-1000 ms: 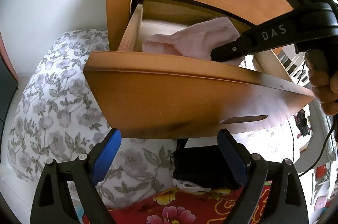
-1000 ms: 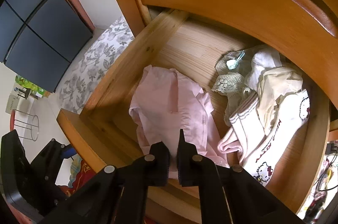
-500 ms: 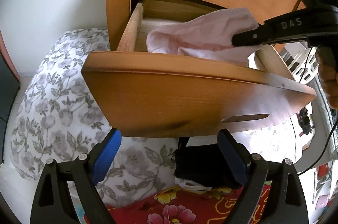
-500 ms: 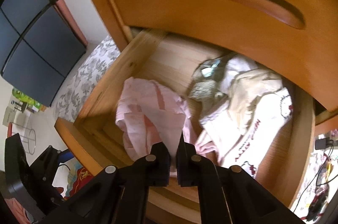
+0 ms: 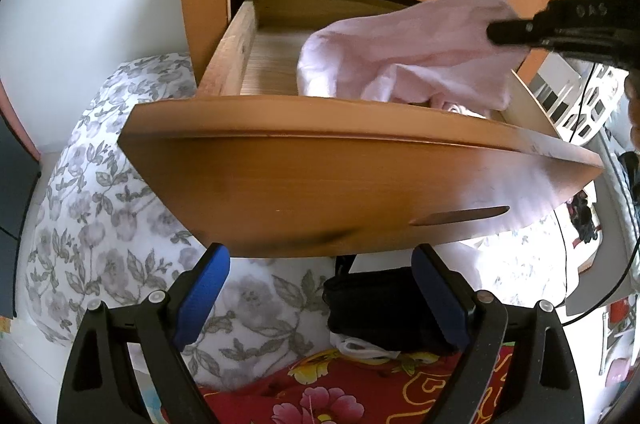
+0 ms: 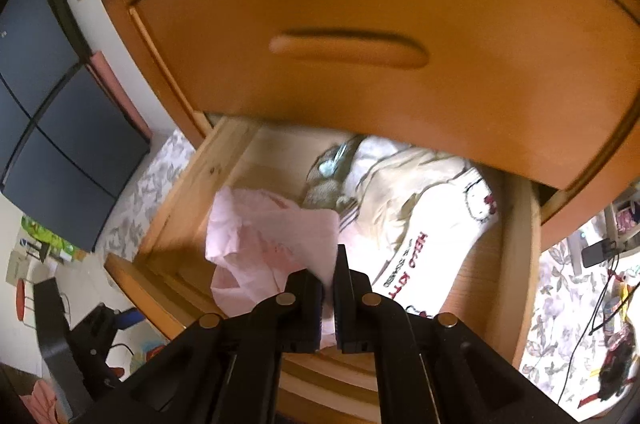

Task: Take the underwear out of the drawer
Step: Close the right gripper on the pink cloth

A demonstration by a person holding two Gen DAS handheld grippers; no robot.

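A pale pink piece of underwear (image 5: pixel 404 48) hangs above the open wooden drawer (image 5: pixel 320 168), pinched at its upper corner by my right gripper (image 5: pixel 494 33). In the right wrist view the same pink underwear (image 6: pixel 264 244) dangles from my shut right gripper (image 6: pixel 329 266), lifted off the drawer floor (image 6: pixel 256 168). White and cream garments with a cartoon cat print (image 6: pixel 432 220) lie in the drawer's right half. My left gripper (image 5: pixel 320 288) is open, below and in front of the drawer front, holding nothing.
A closed upper drawer (image 6: pixel 360 36) overhangs the open one. Grey floral bedding (image 5: pixel 100 192) lies left and below, with a black pouch (image 5: pixel 384 308) and red floral cloth (image 5: pixel 340 396) under the drawer. Dark cabinet panels (image 6: pixel 48 128) stand at left. Cables (image 6: pixel 600 308) trail at right.
My right gripper has risen and pulled back, lifting the pink underwear from the drawer floor until it hangs above the drawer. The left gripper has stayed open in place.
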